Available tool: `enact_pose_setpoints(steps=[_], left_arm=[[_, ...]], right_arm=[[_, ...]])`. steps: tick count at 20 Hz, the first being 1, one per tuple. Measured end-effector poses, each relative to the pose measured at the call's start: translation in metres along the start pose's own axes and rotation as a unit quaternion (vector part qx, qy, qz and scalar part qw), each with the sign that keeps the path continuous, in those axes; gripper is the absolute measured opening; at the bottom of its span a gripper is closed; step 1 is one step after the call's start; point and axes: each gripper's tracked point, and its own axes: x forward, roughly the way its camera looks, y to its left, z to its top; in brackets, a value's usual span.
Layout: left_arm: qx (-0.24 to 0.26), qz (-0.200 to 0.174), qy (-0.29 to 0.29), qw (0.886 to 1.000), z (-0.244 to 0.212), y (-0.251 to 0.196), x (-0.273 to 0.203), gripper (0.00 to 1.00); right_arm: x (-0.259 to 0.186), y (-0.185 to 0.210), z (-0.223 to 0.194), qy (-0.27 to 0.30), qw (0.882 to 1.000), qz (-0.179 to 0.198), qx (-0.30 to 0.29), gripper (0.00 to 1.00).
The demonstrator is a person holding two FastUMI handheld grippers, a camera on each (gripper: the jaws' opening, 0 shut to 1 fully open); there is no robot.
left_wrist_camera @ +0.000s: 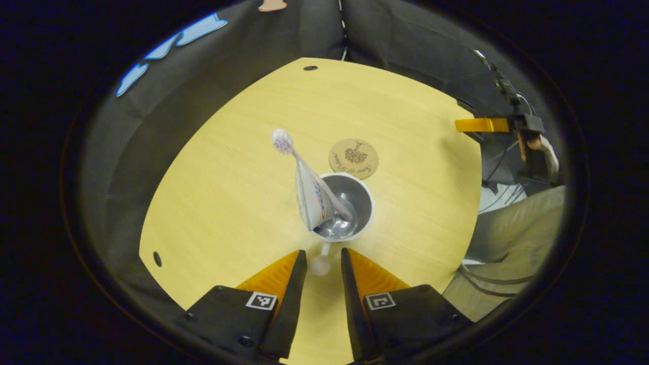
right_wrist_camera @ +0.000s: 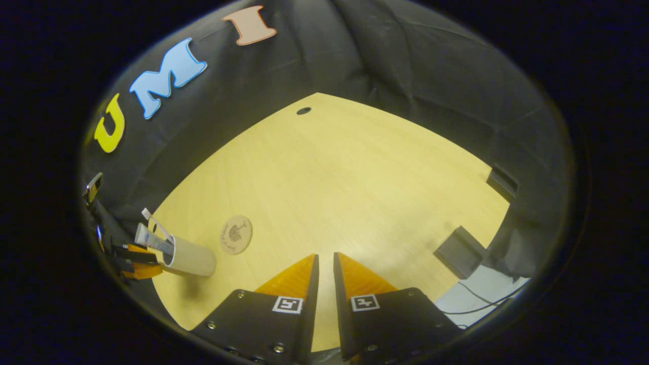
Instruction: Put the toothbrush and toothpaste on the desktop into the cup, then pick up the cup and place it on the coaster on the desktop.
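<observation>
The cup (left_wrist_camera: 344,207) stands upright on the desk (left_wrist_camera: 243,203) with the toothbrush (left_wrist_camera: 304,170) and the toothpaste (left_wrist_camera: 312,200) already inside it, both leaning toward the rim away from the coaster (left_wrist_camera: 353,158), brush head up and out. So I judge the loading done and the carry to the coaster as what is left. The cup sits straight ahead of my left gripper (left_wrist_camera: 323,261), just past the fingertips, and its handle (left_wrist_camera: 321,262) points back at me into the gap between the two fingers. Those fingers stand a little apart with nothing pressed between them; the handle's end looks to lie in the gap, but I cannot tell whether either finger touches it. The coaster lies just beyond the cup, near its far rim and a touch to the right, so the move is a short lift and a push forward along the gripper's own line. My right gripper (right_wrist_camera: 323,263) hangs well off over bare desk, its fingers nearly together and holding nothing, so the left one is plainly nearer. Nothing stands between cup and coaster; the leaning brush could tip if I lift unevenly.
</observation>
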Motion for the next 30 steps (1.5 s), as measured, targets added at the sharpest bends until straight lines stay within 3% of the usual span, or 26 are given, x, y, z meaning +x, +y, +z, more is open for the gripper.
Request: enact_pose_setpoints(steps=[4, 8, 11, 22, 23, 30], left_arm=[[0.040, -0.019, 0.029, 0.999, -0.005, 0.004, 0.000, 0.54], [0.054, -0.036, 0.049, 0.997, -0.004, 0.000, 0.017, 0.44], [0.063, -0.043, 0.061, 0.995, -0.008, 0.003, 0.032, 0.54], [0.067, -0.053, 0.062, 0.994, -0.011, -0.003, 0.051, 0.26], [0.064, -0.047, 0.055, 0.995, -0.010, -0.003, 0.051, 0.18], [0.050, -0.026, 0.039, 0.998, -0.003, 0.001, 0.049, 0.14]], right_arm=[[-0.005, -0.021, -0.001, -0.003, 0.999, -0.019, 0.035, 0.20], [-0.013, -0.037, -0.003, -0.007, 0.998, -0.034, 0.052, 0.20], [-0.018, -0.048, -0.007, -0.006, 0.997, -0.043, 0.067, 0.20], [-0.026, -0.073, -0.020, 0.005, 0.993, -0.067, 0.093, 0.20], [-0.026, -0.073, -0.019, 0.005, 0.994, -0.066, 0.091, 0.20], [-0.024, -0.072, -0.020, 0.012, 0.995, -0.060, 0.081, 0.20]])
